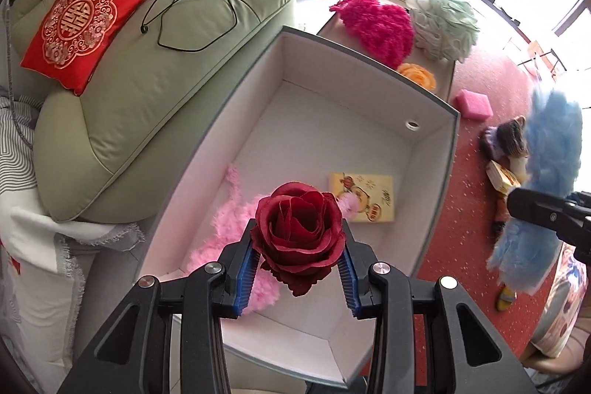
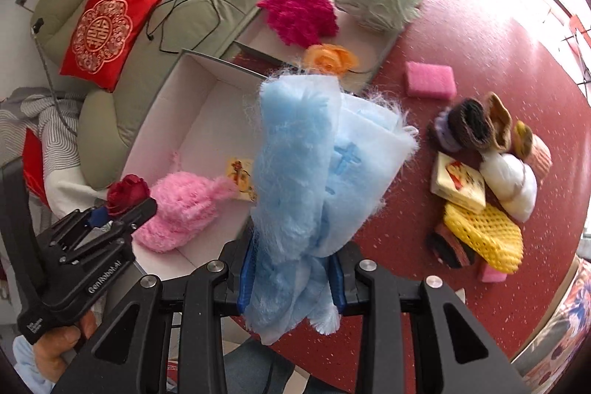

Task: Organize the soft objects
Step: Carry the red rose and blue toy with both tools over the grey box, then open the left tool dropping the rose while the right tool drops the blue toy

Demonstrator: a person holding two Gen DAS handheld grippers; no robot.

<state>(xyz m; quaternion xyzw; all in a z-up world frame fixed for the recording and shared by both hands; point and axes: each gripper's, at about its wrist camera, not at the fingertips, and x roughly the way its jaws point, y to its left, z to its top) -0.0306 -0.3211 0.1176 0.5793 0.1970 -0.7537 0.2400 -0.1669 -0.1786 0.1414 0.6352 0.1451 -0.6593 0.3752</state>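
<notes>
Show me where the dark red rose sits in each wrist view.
Left wrist: the rose is low at centre, clamped in the left gripper, above the white box.
Right wrist: the rose is at lower left, in the same gripper.
Shared landmark: the red cushion on the sofa.

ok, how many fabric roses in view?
2. Dark red fabric rose clamped in the left gripper over the open white box; orange fabric rose in the farther tray. Others may be hidden.

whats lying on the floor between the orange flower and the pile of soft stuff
A pink sponge lies alone on the red floor between the orange flower and the pile, touching neither. The right wrist view shows it best.
</notes>
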